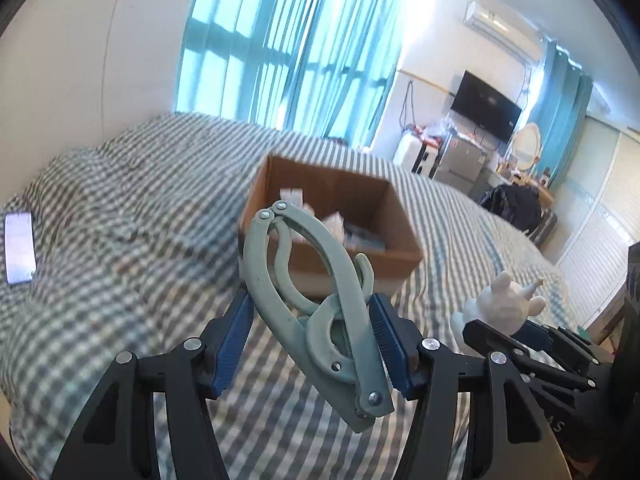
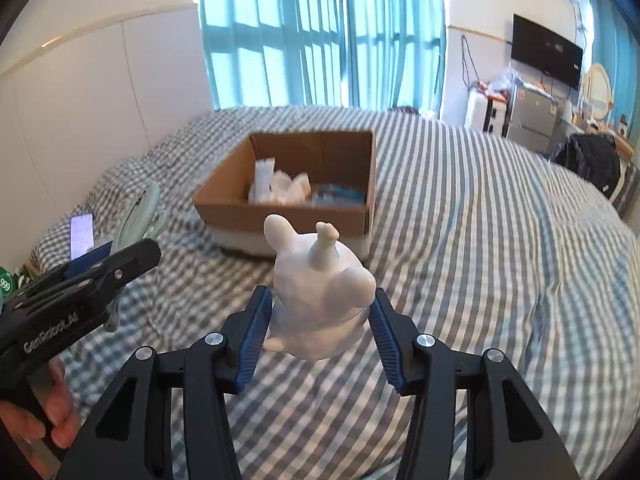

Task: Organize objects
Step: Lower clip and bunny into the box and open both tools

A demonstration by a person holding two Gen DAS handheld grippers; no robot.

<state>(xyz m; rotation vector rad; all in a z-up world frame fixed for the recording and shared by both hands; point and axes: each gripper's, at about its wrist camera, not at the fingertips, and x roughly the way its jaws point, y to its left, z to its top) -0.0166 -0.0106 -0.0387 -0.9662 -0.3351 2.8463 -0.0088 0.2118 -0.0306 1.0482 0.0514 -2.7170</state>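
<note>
Cardboard box (image 1: 332, 224) lies straight ahead of both claws on the bed; left claw (image 1: 316, 340) pinches a green hanger (image 1: 316, 308), right claw (image 2: 320, 328) a white figurine (image 2: 320, 280), hanger nearer

Both views are lit brightly by daylight admitted through teal curtains (image 2: 320, 32), where the window panes are blown out to white glare. A cool blue cast is spread over the room. Straight lines are bent strongly by the fisheye lens, and black vignetting is seen at the corners. The checked bedspread (image 1: 120, 208) is softened by motion blur.
</note>
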